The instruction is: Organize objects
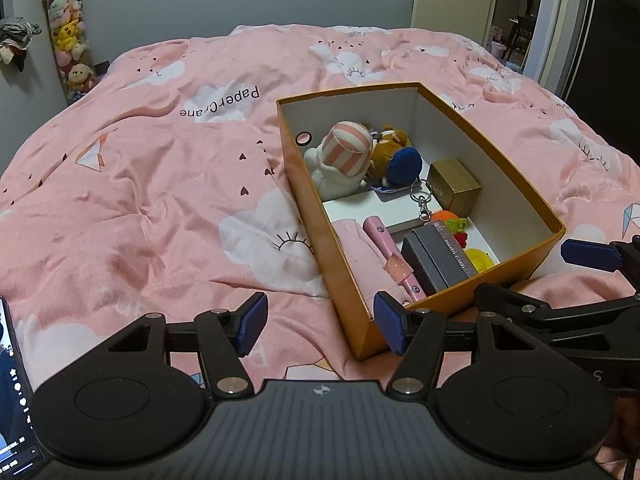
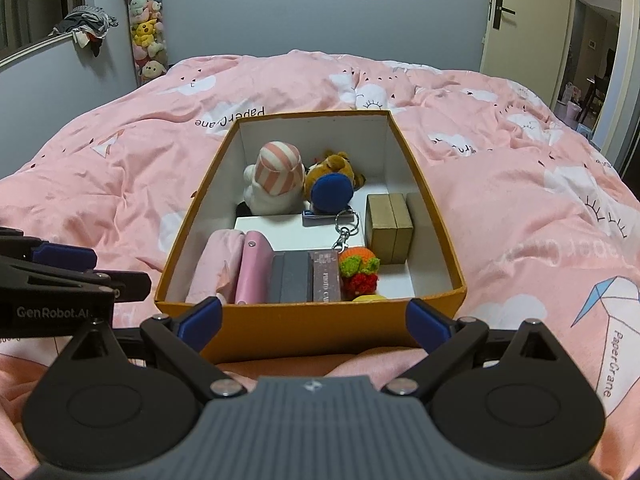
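An orange cardboard box (image 1: 500, 276) (image 2: 360, 322) lies open on the pink bed. Inside it are a pink-striped plush (image 2: 276, 178), a brown plush with a blue round pouch (image 2: 332, 192), a gold box (image 2: 390, 226), a keyring (image 2: 344, 232), a pink tube (image 2: 254, 270), a grey box (image 2: 290, 276), a photo-card box (image 2: 325, 276) and a crochet toy (image 2: 358, 268). My left gripper (image 1: 322, 322) is open and empty at the box's near left corner. My right gripper (image 2: 314, 320) is open just before the box's near wall, with nothing held.
The pink duvet (image 1: 160, 184) spreads wide to the left and behind the box. A lit phone (image 1: 12, 380) lies at the lower left. A column of plush toys (image 2: 146, 28) hangs on the far wall. A door (image 2: 524, 20) stands open at the right.
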